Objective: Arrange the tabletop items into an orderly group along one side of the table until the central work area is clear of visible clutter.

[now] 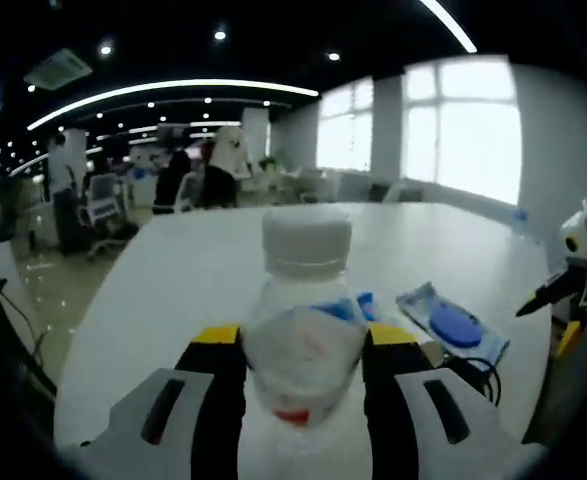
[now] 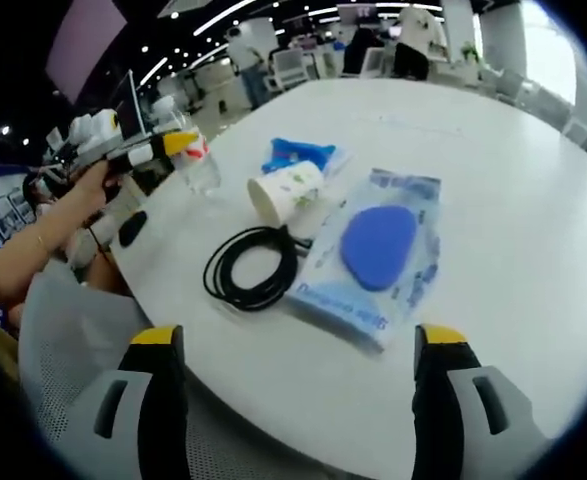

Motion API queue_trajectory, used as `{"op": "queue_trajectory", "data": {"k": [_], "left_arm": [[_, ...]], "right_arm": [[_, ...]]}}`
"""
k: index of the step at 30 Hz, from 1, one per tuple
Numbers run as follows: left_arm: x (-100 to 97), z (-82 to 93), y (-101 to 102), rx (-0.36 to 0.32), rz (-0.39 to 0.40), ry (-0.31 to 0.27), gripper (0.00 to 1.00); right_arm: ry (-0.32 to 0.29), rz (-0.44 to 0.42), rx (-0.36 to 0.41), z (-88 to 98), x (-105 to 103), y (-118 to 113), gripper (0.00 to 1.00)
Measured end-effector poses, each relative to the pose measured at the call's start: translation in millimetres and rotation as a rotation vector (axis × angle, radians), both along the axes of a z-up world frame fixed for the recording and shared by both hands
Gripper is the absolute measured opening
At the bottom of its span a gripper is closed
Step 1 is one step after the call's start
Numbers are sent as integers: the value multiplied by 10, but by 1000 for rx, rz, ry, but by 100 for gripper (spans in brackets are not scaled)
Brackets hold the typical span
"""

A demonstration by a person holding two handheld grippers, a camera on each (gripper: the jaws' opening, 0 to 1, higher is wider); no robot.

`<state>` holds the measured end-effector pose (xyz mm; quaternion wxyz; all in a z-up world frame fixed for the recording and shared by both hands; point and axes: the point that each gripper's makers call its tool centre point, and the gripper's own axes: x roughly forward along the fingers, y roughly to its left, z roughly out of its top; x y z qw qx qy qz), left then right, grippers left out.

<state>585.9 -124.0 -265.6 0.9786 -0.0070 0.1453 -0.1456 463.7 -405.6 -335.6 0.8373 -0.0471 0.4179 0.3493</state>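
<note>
Left hand-held gripper [image 1: 303, 375] squeezing a clear bottle [image 1: 304, 330], upright, at the tabletop [image 2: 513, 160] edge. Right hand-held gripper [image 2: 298, 350] wide, holding nothing. Black cable coil [image 2: 251, 267] straight ahead, nearest the right one.

Open office, bright windows [image 1: 463, 125], ceiling light strips [image 1: 173, 90], office chairs [image 1: 103, 200]

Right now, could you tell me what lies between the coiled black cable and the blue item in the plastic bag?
In the right gripper view, a tipped paper cup sits between the black cable and the bagged blue item.
</note>
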Motion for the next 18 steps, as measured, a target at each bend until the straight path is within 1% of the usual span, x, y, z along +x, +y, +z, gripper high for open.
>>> {"op": "queue_trajectory", "data": {"k": [5, 7, 9, 10, 14, 15, 18], "left_arm": [[151, -8, 117, 9, 52, 6, 43], [217, 7, 161, -9, 74, 12, 43], [305, 45, 216, -40, 98, -6, 43], [363, 69, 256, -42, 117, -14, 43], [521, 106, 335, -23, 152, -22, 43], [571, 116, 374, -21, 172, -25, 43], [672, 133, 451, -28, 215, -29, 43]], "right_arm": [[5, -9, 2, -6, 12, -12, 94], [8, -10, 1, -13, 12, -13, 94], [11, -6, -3, -25, -1, -12, 94], [12, -5, -4, -27, -4, -10, 94], [15, -2, -1, -27, -15, 1, 94], [15, -1, -1, -27, -17, 3, 94], [12, -1, 9, -12, -11, 18, 94]]}}
